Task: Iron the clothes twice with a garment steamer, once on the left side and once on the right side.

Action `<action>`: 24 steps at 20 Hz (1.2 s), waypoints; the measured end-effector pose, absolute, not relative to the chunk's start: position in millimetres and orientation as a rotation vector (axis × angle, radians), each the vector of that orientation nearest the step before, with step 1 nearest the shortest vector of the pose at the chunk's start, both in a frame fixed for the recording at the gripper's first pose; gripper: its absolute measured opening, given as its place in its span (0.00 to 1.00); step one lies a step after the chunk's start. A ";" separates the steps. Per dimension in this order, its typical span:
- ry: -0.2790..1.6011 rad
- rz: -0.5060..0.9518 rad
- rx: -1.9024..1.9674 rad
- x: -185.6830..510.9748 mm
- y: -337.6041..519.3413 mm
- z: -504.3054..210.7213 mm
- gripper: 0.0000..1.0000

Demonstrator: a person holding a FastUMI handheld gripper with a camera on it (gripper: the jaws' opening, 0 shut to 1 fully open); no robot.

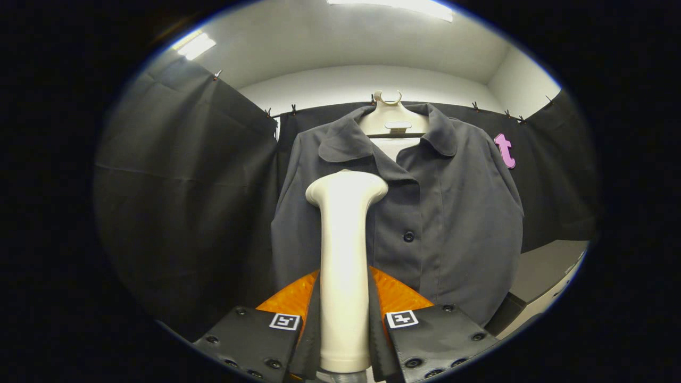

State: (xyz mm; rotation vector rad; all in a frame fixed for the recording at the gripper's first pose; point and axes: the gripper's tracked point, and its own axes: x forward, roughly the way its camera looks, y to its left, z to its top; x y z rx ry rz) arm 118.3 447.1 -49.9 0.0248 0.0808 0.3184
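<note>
A dark grey button-up shirt [447, 213] hangs on a pale hanger [392, 119] against the booth's black wall, straight ahead of the fingers. My gripper [343, 319] is shut on the cream handle of the garment steamer [345, 255], which stands upright between both fingers. The steamer's head rises in front of the shirt's left front panel, just below the collar. Whether the head touches the cloth cannot be told from here.
Black cloth [186, 202] closes off the left side and the back. A grey-white counter or box [548, 276] sits low on the right, beside the shirt's hem. Ceiling lights [197, 45] glow above.
</note>
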 end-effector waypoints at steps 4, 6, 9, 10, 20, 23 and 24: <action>0.074 0.313 0.000 119.6 446.5 -53.5 0.45; 0.079 0.315 -0.007 115.1 445.9 -58.9 0.45; 0.091 0.313 -0.019 109.0 443.0 -73.1 0.45; 0.104 0.313 -0.030 105.1 441.6 -80.2 0.45; 0.187 0.313 -0.074 75.3 438.8 -132.4 0.45; 0.207 0.312 -0.078 66.1 438.4 -149.6 0.45; 0.216 0.312 -0.076 62.4 439.1 -154.6 0.45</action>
